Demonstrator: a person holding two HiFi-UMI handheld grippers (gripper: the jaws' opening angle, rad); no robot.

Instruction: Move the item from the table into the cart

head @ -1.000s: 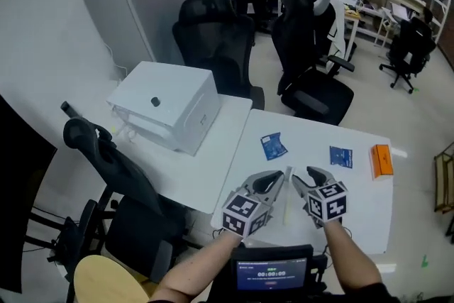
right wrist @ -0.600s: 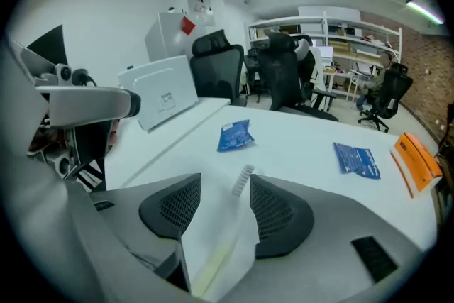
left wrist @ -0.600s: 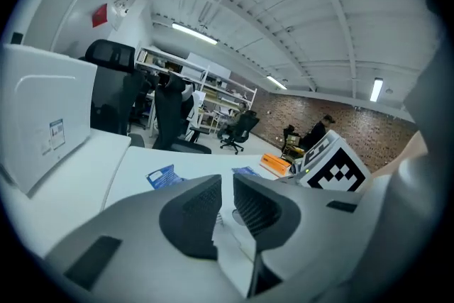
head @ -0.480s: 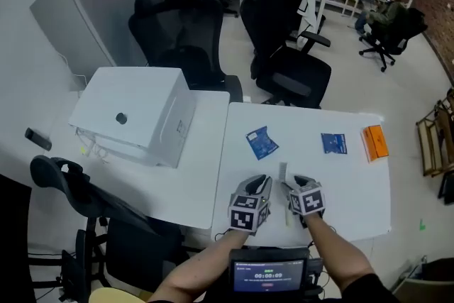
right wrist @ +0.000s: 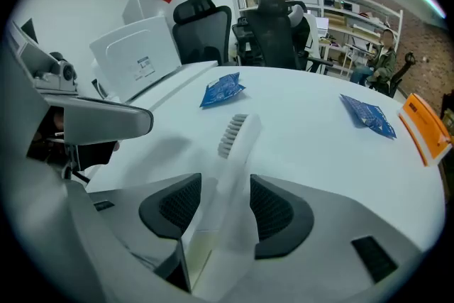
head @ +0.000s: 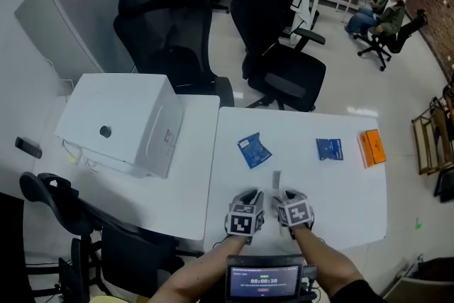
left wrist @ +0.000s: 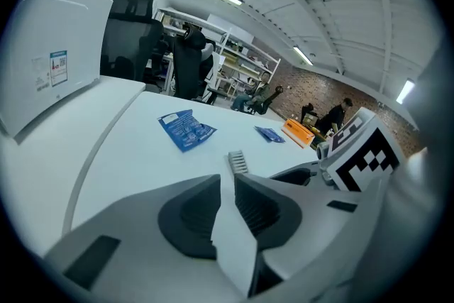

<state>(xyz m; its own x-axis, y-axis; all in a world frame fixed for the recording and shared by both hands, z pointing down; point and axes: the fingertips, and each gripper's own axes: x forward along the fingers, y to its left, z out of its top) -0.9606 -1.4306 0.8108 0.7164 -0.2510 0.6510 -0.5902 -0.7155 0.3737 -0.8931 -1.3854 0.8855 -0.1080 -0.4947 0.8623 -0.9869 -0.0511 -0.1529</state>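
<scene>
- Since approx. 1 s ago: both grippers have drawn in over the near side of the table (head: 340,202). The right gripper (right wrist: 225,181) now sits astride the toothbrush (right wrist: 237,135); before, the brush lay between the two tools.
- Item: white toothbrush, flat on the table, bristle end pointing away from me, handle running back between the right jaws.
- Right gripper: jaws spread, one each side of the handle, not yet pinching as far as I can judge; a gap shows esp. on the right side.
- Left gripper (left wrist: 227,177): jaws drawn close with only a narrow slit, nothing in it. It idles just left of the brush.
- Step in hand (my reading): grasp the brush w/ the right gripper.
- To do it well: keep the tips low, touching or almost touching the table, so the pads catch the thin handle and don't ride over it. Centre the handle between the pads before closing, then close slowly. The handle looks slick, so it may skid or roll.
- Grip mid-handle, not the bristles; lift straight up before swinging away.
- Keep the left gripper clear of the brush head.
- Nearby: two blue packets (head: 252,151) (head: 330,149) and an orange box (head: 372,147), all well apart from the brush.
- Cart: I can't pick it out in any view, so I must locate it before carrying.
</scene>
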